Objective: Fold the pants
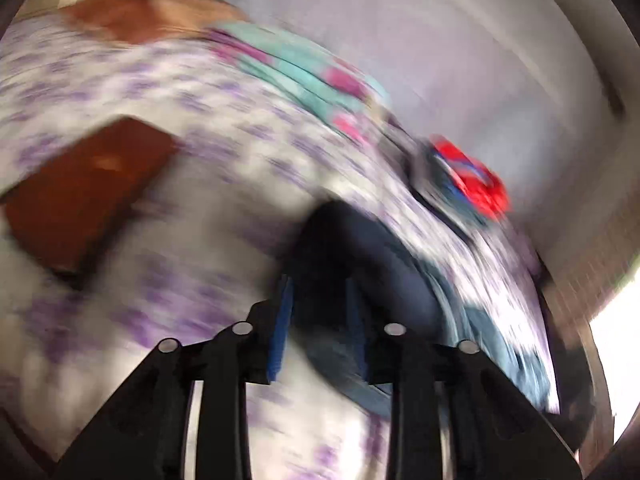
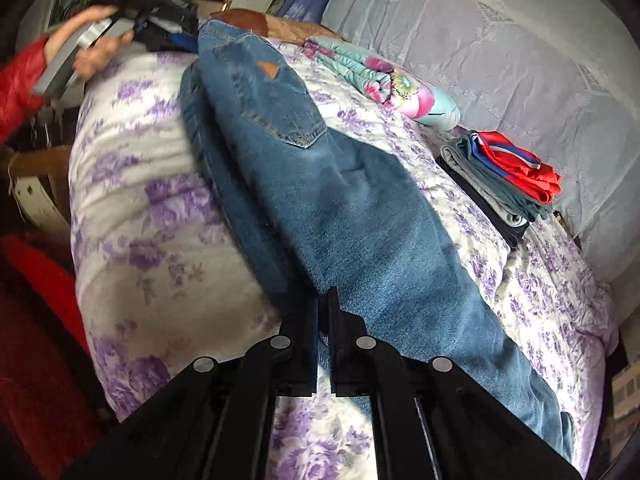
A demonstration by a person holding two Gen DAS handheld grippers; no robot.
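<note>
Blue jeans (image 2: 352,208) lie lengthwise along a bed, back pocket up, with the waist at the far end. In the right wrist view my right gripper (image 2: 325,296) is shut, its tips pinching the near left edge of the leg. A hand (image 2: 92,52) in a red sleeve holds my left gripper (image 2: 182,36) at the waist end. The left wrist view is badly blurred. There my left gripper (image 1: 320,292) has dark denim (image 1: 360,264) filling the gap between its blue pads (image 1: 285,320).
The bed has a white cover with purple flowers (image 2: 160,220). A folded floral blanket (image 2: 380,76) and a stack of folded clothes with a red top (image 2: 508,172) lie along the far side by a pale fabric backing (image 2: 480,40). A brown flat object (image 1: 80,196) lies on the cover.
</note>
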